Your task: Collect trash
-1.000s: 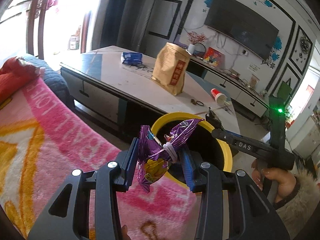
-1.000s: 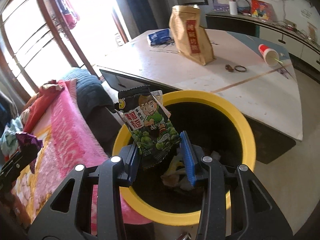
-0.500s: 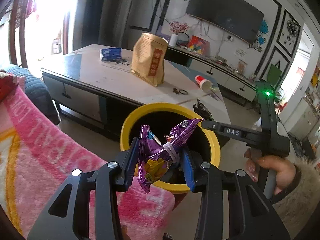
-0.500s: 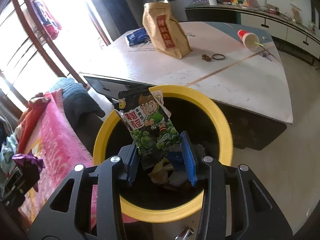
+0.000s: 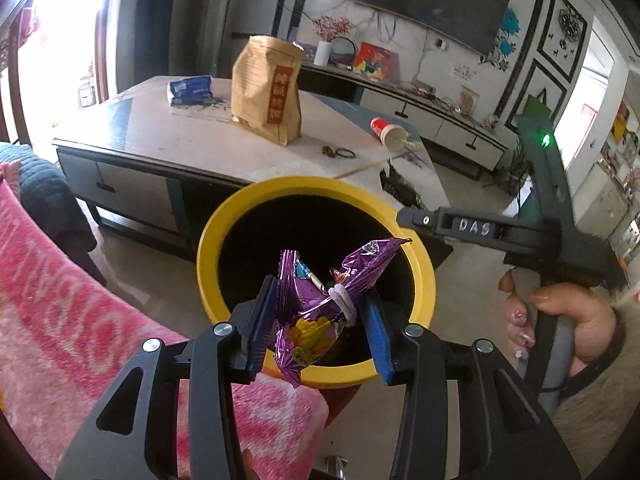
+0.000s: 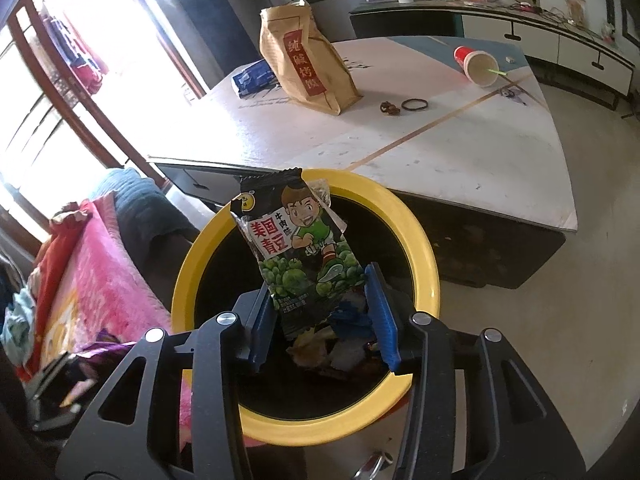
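My left gripper [image 5: 320, 326] is shut on a crumpled purple snack wrapper [image 5: 324, 300] tied with a white band, held above the near rim of a yellow-rimmed black trash bin [image 5: 424, 268]. My right gripper [image 6: 322, 312] is shut on a black and green pea snack packet [image 6: 298, 244], held upright over the same bin [image 6: 424, 248], which holds several wrappers [image 6: 340, 344]. The right gripper's body [image 5: 480, 228] and the hand on it show in the left wrist view, beside the bin's right rim.
A low coffee table [image 6: 440, 152] stands behind the bin with a brown paper bag [image 6: 308, 64], a blue packet [image 6: 254, 76], a tipped red paper cup [image 6: 476, 64] and a hair band [image 6: 414, 104]. A pink blanket [image 5: 60, 320] covers the sofa at left. A TV cabinet [image 5: 440, 116] lines the far wall.
Both grippers have moved closer over the bin, still holding their packets. The bin now sits more centred under both. The right gripper has risen a little relative to the bin.
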`<move>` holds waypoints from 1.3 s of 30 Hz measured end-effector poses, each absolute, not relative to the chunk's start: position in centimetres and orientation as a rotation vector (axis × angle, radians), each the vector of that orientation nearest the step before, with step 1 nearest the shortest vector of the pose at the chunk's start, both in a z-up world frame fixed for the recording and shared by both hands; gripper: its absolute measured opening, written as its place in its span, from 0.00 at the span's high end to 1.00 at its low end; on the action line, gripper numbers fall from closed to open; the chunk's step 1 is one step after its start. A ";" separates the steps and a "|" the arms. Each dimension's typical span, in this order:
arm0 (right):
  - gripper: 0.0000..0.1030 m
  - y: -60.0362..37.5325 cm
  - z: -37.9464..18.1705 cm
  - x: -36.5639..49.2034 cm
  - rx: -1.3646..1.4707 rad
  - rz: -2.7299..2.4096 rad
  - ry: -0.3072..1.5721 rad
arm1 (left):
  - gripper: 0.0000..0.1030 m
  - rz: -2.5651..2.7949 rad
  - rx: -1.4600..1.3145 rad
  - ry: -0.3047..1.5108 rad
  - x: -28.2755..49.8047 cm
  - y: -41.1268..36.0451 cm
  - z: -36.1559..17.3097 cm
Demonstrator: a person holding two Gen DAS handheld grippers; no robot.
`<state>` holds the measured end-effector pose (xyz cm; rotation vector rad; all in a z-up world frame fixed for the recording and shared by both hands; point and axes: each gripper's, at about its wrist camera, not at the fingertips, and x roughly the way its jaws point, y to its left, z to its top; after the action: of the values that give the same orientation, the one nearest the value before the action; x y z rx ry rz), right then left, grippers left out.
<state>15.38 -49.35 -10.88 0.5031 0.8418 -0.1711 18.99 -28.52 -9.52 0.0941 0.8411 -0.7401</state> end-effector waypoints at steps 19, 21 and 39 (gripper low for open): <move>0.29 -50.9 -9.5 13.1 0.561 -0.221 0.784 | 0.07 -0.683 0.098 0.829 19.8 -28.9 -9.3; 0.27 -50.7 -9.1 12.6 0.551 -0.227 0.775 | 0.06 -0.665 0.084 0.834 19.8 -28.4 -9.0; 0.11 -43.3 -4.4 9.4 0.401 -0.152 0.678 | 0.06 -0.445 0.010 0.725 17.0 -19.0 -4.3</move>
<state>9.36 -43.28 -4.44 0.4008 0.6776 -0.1520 17.00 -19.00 -4.34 0.0100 0.7247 -0.4447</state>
